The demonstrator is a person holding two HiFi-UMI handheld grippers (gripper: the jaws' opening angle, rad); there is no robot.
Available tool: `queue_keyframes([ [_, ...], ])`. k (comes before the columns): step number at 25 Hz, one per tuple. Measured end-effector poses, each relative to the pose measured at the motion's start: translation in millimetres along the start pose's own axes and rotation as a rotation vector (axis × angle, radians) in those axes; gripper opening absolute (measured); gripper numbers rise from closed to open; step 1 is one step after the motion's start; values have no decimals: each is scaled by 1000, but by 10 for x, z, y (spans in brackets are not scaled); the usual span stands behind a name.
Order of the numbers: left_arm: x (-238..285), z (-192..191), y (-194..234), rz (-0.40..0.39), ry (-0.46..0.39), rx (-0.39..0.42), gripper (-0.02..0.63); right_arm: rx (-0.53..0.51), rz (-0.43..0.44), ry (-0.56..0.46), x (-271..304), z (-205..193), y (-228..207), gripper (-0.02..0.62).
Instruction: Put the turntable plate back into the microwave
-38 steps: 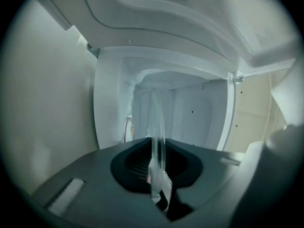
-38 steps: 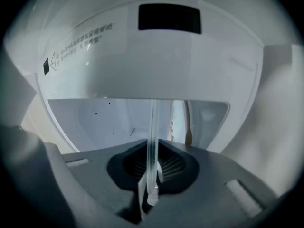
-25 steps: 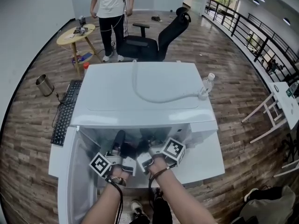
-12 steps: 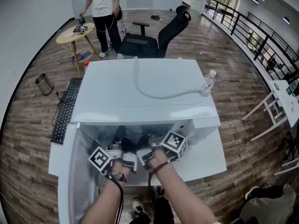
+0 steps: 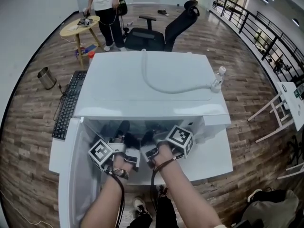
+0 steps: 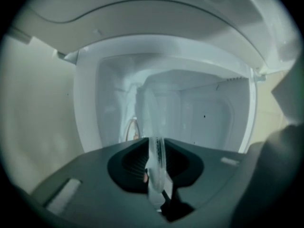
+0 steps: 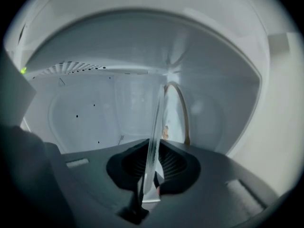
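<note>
The white microwave [image 5: 147, 94] stands on a white table with its door [image 5: 78, 175] swung open at the left. Both grippers reach side by side into its mouth, their tips hidden under its top in the head view. The clear glass turntable plate [image 6: 151, 122] shows edge-on inside the white cavity [image 6: 209, 108]. My left gripper [image 6: 156, 148] is shut on its thick rim, and the jaws have just been opening. My right gripper [image 7: 154, 151] is shut on the plate's [image 7: 156, 113] thin edge, its jaws also just opening. A tan ring [image 7: 183, 113] shows behind the glass.
A pale hose [image 5: 161, 85] lies across the microwave's top, with a plastic bottle [image 5: 219, 77] at its right end. A keyboard [image 5: 69, 103] lies left of it. Behind are an office chair [image 5: 166, 30], a round wooden table [image 5: 78, 27], a person [image 5: 104, 4] and a metal bin [image 5: 46, 77].
Both grippers have stayed in the microwave's mouth with the plate between their jaws. The person in the background has stepped left to the round table. The head view has tipped slightly.
</note>
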State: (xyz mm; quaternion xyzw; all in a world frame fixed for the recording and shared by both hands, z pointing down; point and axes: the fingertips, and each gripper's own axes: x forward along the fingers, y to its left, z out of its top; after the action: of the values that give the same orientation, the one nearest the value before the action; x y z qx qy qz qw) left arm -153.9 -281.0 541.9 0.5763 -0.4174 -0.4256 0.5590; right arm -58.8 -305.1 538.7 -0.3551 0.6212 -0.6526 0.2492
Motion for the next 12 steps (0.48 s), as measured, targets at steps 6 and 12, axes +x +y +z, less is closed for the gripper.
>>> queue_keyframes([
  [6,73,-84,-55,110,50,23,29,36,9,-35,-81,60,-17,34],
  [12,33,-62,-111,84,-12,26,77,84,32,4,-168,-19,-53,32],
])
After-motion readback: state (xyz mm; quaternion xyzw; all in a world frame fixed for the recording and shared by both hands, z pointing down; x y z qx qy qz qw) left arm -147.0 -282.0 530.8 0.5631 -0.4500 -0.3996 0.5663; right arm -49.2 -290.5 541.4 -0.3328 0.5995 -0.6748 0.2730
